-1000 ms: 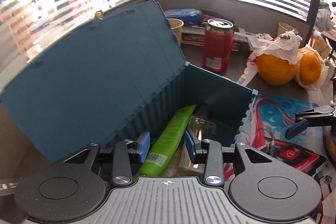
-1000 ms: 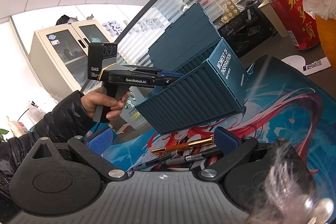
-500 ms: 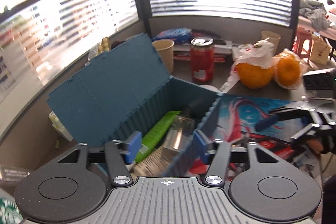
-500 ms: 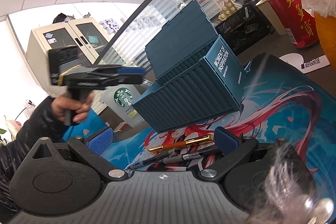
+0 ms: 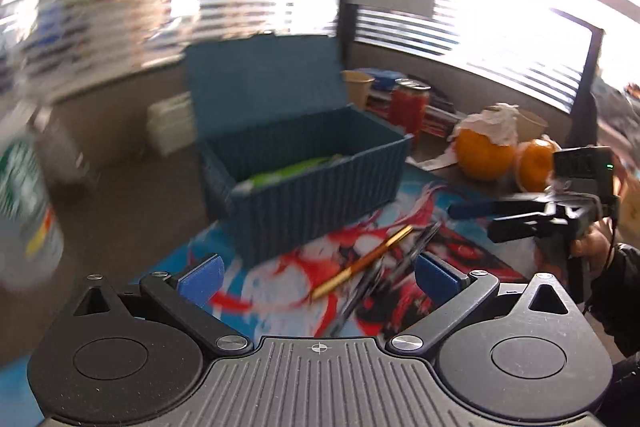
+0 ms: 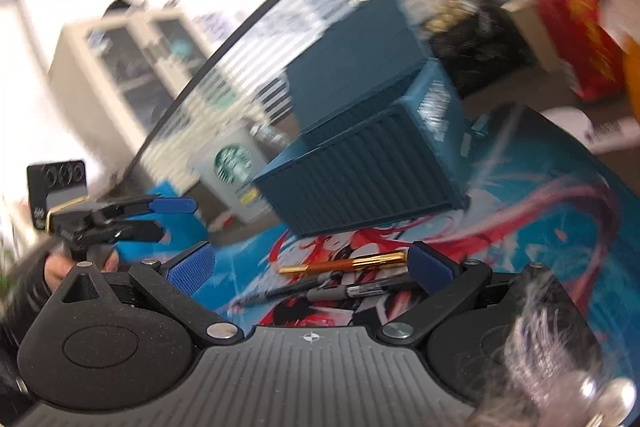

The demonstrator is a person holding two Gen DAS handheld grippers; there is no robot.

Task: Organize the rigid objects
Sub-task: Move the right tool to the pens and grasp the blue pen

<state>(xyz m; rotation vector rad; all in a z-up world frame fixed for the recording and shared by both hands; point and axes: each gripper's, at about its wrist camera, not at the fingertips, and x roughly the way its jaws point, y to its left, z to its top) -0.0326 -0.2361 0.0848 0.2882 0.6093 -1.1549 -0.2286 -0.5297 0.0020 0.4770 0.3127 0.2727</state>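
A dark teal ribbed box (image 5: 308, 179) stands open on a printed desk mat (image 5: 280, 287), lid (image 5: 260, 83) up behind it; a green tube (image 5: 296, 169) lies inside. It also shows in the right wrist view (image 6: 372, 167). A gold-and-orange pen (image 5: 362, 265) and dark pens (image 5: 400, 263) lie on the mat before the box, also in the right wrist view (image 6: 344, 263). My left gripper (image 5: 318, 277) is open and empty, above the pens. My right gripper (image 6: 310, 267) is open and empty, low over the pens; it shows in the left wrist view (image 5: 496, 213).
A red can (image 5: 408, 107), a paper cup (image 5: 358, 87) and two oranges (image 5: 484, 151) under tissue stand behind the box. A Starbucks cup (image 6: 236, 167) stands left of the box. A black mesh basket (image 6: 480, 35) sits at the back.
My left gripper has pulled back out of the box, swung right and opened wider, now over the pens. The right gripper has shifted slightly toward the pens. Both views are motion-blurred.
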